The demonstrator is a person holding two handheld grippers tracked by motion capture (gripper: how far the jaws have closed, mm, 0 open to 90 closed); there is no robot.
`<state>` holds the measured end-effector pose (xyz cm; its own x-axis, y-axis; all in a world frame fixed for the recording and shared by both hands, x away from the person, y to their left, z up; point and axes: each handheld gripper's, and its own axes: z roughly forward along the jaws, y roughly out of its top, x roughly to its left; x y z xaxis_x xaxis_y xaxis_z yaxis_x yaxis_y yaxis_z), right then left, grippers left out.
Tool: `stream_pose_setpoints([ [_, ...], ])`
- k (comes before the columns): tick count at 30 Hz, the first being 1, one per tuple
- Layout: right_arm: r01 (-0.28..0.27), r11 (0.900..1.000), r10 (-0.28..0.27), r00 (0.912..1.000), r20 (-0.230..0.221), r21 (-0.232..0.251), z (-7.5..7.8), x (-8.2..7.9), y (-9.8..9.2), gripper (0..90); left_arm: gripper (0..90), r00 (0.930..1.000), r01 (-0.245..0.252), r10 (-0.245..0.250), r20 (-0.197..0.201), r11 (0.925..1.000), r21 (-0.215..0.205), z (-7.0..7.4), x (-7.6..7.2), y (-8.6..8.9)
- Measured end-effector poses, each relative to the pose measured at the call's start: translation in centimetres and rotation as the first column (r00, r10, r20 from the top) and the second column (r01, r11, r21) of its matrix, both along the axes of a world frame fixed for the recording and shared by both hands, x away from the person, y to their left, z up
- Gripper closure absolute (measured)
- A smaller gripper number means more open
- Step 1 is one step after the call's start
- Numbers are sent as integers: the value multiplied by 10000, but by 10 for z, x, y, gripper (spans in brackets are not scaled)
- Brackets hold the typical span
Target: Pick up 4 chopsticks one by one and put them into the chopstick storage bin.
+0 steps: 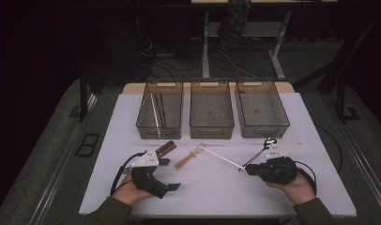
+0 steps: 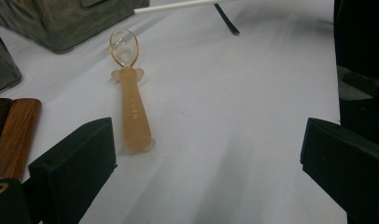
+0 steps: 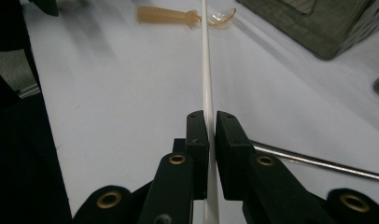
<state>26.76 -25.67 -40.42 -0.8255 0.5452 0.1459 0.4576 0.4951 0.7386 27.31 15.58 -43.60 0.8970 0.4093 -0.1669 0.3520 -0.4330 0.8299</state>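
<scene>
My right gripper is shut on a thin white stick that runs away from its jaws toward an amber plastic spoon. In the high view the right gripper holds the stick at its near end, low over the table. The amber spoon lies at the table's middle. My left gripper rests at the front left with its jaws wide apart. In the left gripper view the spoon lies just ahead of that open gripper, nearer its left jaw, untouched.
Three translucent bins stand in a row at the back; the left one holds a white stick. A wooden-handled piece lies beside the left gripper. A metal utensil lies near the right gripper on the white table.
</scene>
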Motion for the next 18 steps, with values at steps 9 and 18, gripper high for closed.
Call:
stream_pose_setpoints([
  [9, 28, 10000, -30, 9998, 187, 83, 6, 11, 11, 837, 0, 10000, -66, 66, -45, 10000, 41, -2, 1, -1],
  [18, 117, 9994, -129, 9993, 357, 324, 14, 21, 18, 837, 0, 9998, -184, 184, 2, 9998, 120, -3, 3, 1],
])
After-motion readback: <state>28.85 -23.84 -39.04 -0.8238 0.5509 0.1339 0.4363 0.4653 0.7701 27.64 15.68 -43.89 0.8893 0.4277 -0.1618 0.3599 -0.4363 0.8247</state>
